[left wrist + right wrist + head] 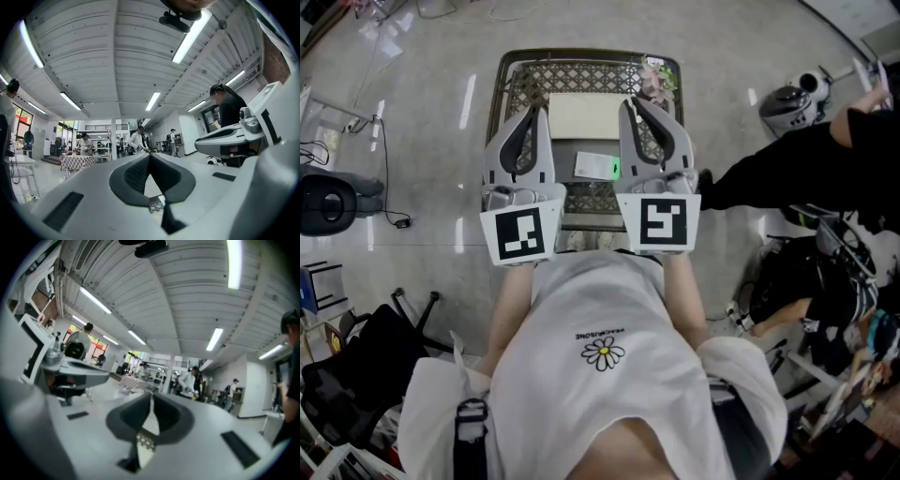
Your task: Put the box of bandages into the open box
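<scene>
place: open-plan lab | ceiling strip lights [190, 37] | worktables [77, 161] | people [137, 139] working

In the head view, the left gripper [536, 112] and right gripper [630, 103] are covering both sides of the open box [581, 117]. The right one is also hiding the right end of the box of bandages [596, 166], whose print is showing too small to read. A person in black [806, 169] is running off the right edge. The right gripper view is showing its own jaws blurred.

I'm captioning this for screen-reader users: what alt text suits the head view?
Seen from above, a person in white holds left tongs and right tongs, both shut and empty, over a lattice table bearing an open box and a small white-and-green bandage box.
</scene>
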`<state>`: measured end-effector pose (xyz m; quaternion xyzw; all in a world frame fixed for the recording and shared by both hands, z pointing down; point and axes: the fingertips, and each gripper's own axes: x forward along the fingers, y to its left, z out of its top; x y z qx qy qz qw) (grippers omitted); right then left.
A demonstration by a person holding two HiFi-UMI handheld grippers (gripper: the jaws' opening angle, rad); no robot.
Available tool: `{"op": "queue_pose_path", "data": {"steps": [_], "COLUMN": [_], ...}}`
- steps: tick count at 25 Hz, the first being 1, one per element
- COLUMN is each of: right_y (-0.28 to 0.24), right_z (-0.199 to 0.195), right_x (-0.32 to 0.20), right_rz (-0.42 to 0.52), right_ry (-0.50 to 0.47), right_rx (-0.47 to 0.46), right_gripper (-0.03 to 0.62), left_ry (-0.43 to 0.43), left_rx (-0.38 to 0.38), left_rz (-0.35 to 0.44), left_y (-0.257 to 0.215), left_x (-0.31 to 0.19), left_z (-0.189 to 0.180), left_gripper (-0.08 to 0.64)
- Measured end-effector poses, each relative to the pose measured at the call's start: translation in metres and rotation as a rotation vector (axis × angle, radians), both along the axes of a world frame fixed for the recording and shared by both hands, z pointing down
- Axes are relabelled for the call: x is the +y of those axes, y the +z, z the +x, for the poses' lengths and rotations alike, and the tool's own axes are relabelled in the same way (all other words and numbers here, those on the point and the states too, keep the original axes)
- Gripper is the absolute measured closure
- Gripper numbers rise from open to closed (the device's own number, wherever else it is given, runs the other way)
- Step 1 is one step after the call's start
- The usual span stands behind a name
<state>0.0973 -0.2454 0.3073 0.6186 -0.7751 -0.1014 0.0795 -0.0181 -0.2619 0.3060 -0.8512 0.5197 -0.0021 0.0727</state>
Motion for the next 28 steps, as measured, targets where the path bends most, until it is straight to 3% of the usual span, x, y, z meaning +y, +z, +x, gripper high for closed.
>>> {"op": "queue_pose_path", "data": {"steps": [7,15,28], "right_y": [0.006,0.042,0.040], "right_z": [0.006,0.018,0.031], "right_x": [0.019,0.027,0.030], "right_rz": [0.007,-0.097,-0.096], "right_ry": [0.028,0.065,0.095], "right_rx": [-0.017,-0.054,-0.051], "right_gripper": [0.551,0.558,0.560], "left_ry": [0.000,0.010,0.002], "left_rx": [-0.009,-0.012,-0.012], "left_rz": [0.024,0.013,0.003], "left_y": [-0.001,0.004,0.006], "left_x": [0.003,0.004,0.005], "left_z": [0.003,0.006,0.007], "left_gripper": [0.537,0.537,0.537]}}
